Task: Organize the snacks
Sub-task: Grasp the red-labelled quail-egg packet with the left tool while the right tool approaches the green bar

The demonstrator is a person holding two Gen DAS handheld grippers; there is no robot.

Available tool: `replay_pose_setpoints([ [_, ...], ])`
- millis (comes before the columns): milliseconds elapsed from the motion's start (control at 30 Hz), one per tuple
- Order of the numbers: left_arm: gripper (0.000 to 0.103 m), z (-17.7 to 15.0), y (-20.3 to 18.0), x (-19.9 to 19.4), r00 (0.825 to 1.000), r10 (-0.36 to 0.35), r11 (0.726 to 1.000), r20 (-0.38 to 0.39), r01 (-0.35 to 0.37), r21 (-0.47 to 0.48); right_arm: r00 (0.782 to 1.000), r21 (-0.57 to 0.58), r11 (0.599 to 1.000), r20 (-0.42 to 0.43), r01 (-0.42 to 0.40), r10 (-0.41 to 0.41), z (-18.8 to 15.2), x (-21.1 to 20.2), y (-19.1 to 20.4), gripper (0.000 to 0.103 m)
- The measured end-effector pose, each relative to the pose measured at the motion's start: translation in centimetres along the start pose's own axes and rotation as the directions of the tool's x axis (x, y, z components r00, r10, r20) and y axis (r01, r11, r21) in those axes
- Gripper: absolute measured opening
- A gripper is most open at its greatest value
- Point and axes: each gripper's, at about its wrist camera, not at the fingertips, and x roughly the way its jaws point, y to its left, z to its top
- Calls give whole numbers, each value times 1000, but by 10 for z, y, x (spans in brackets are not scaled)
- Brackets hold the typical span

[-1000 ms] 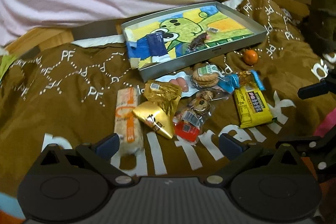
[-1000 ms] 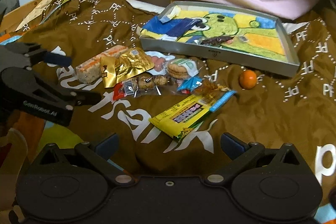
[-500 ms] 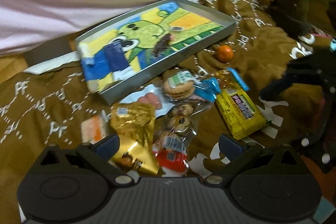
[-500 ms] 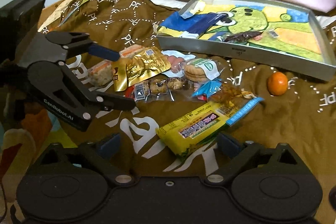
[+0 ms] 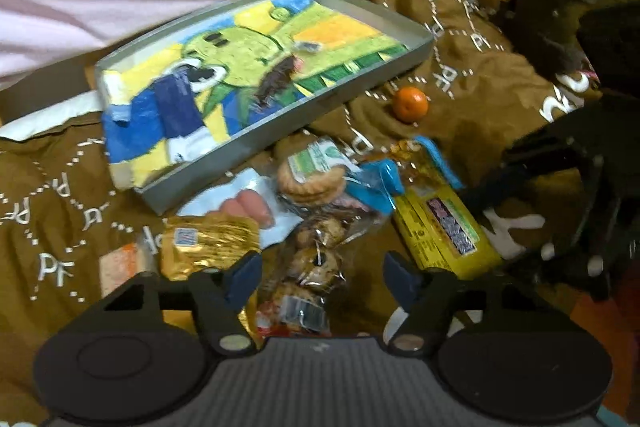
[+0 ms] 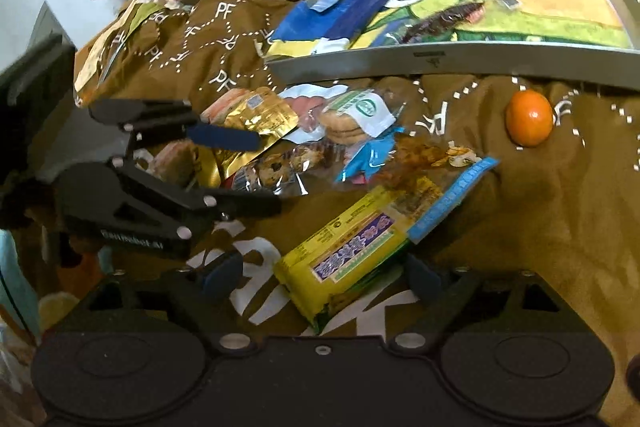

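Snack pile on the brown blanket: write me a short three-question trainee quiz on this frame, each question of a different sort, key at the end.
1. True or false: the orange fruit lies inside the grey tray.
2. Multiple choice: which snack lies between the open fingers of the right gripper? A) the gold foil packet B) the yellow snack bar C) the round biscuit pack
3. Fill in: the left gripper is open over the clear bag of ____.

Key: 1 false, it sits on the blanket beside the tray. 2 B. 3 cookies.
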Motion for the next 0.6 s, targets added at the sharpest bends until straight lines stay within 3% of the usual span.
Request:
replay_pose_setpoints([
  [67,58,0,2,8,999,10,1000,-38,-9,13,1000,25,1000,-6,2,-1,3,1,-4,83],
  [333,56,-4,5,17,997,17,1000,-71,-17,-2,1000,173,985,-4,-12,13,15,12,-18,83],
  [500,53,-2,4,13,995,26,998,-97,-32,-62,1000,196,980,8,19,-21,13,3,-23,41],
  [600,53,-2,7,7,992,5,990,-123,-22,-139,1000,247,969,12,-18,16,11,-1,-29,36],
])
